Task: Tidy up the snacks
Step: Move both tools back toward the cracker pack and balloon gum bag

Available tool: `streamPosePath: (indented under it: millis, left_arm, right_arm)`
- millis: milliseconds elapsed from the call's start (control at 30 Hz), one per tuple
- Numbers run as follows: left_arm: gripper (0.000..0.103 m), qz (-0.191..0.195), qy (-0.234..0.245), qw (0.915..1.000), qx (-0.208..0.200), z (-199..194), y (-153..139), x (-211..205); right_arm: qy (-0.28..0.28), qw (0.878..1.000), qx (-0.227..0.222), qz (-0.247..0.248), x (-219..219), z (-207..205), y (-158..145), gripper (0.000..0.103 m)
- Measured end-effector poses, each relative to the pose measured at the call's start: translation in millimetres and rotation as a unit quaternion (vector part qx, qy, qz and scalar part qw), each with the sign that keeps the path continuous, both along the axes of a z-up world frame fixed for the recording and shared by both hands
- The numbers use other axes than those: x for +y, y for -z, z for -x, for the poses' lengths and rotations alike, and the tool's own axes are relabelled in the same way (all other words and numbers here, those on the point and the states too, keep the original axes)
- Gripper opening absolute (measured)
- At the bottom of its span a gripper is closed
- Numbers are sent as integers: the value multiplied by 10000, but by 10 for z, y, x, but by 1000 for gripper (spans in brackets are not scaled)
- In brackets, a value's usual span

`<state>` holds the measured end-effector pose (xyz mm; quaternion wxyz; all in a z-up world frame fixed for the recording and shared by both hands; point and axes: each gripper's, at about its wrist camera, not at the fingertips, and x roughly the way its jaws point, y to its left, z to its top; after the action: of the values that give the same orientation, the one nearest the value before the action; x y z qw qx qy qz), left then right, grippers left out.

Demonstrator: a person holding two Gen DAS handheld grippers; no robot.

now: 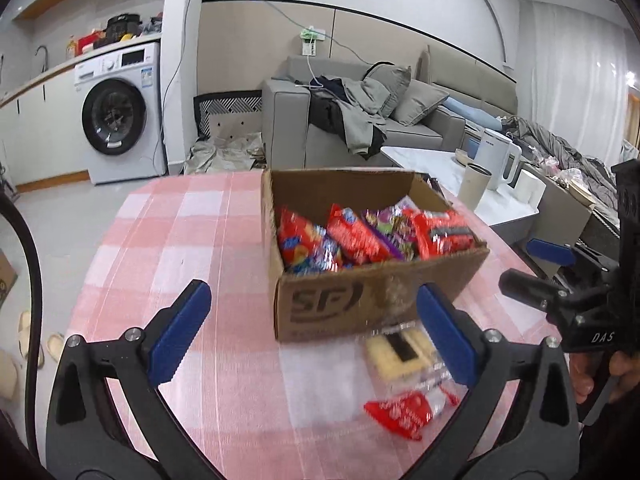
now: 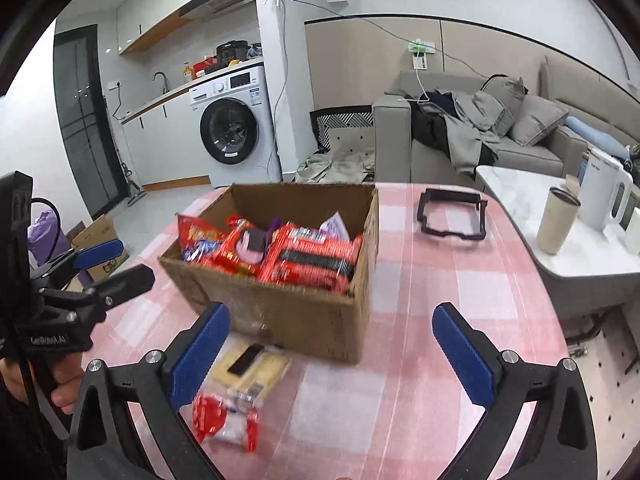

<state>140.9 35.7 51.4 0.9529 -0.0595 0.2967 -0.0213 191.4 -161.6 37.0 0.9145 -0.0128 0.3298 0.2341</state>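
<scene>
An open cardboard box [image 1: 360, 304] [image 2: 304, 320] stands on the pink checked tablecloth [image 1: 180, 248], filled with several red and purple snack packets [image 1: 368, 236] [image 2: 280, 252]. In front of the box lie a clear pack of yellow cake [image 1: 404, 352] [image 2: 248, 364] and a red-and-white packet [image 1: 404, 412] [image 2: 224, 420]. My left gripper [image 1: 313, 290] is open, its right finger beside the cake pack, with nothing held. My right gripper [image 2: 331, 311] is open too, with the two loose packs by its left finger. Each gripper also shows at the edge of the other's view, the right gripper [image 1: 528, 268] and the left gripper [image 2: 120, 266].
A black plastic frame [image 2: 452, 216] lies on the cloth right of the box. Beyond the table's right edge stands a white marble side table [image 2: 520, 200] with a beige cup [image 2: 558, 220] and a white kettle [image 2: 604, 196]. A grey sofa and a washing machine stand behind.
</scene>
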Motion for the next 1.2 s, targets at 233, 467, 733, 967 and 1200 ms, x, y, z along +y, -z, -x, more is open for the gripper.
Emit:
streamPosePath:
  millis: [233,467,733,967,1200]
  left_arm:
    - [102,-299,84,9994,147,162,135,-92]
    - [102,-382,112,9988,298,161,304,-185]
    - [102,-303,-4,9989,368,133,391,-109]
    - [102,-333,-221,9976,568,193,534,-18]
    - [102,-153,-421,9969,640,154,578,147]
  right_arm:
    - [-128,9997,97,175,80,124,182,103]
    - [-182,9988,408,200,171,71,365,103]
    - [-307,9967,709,230,283,37,477,103]
    - [-372,9936,1040,221,441,16,658,103]
    - [-470,9906,1281,59,612,38,809,103]
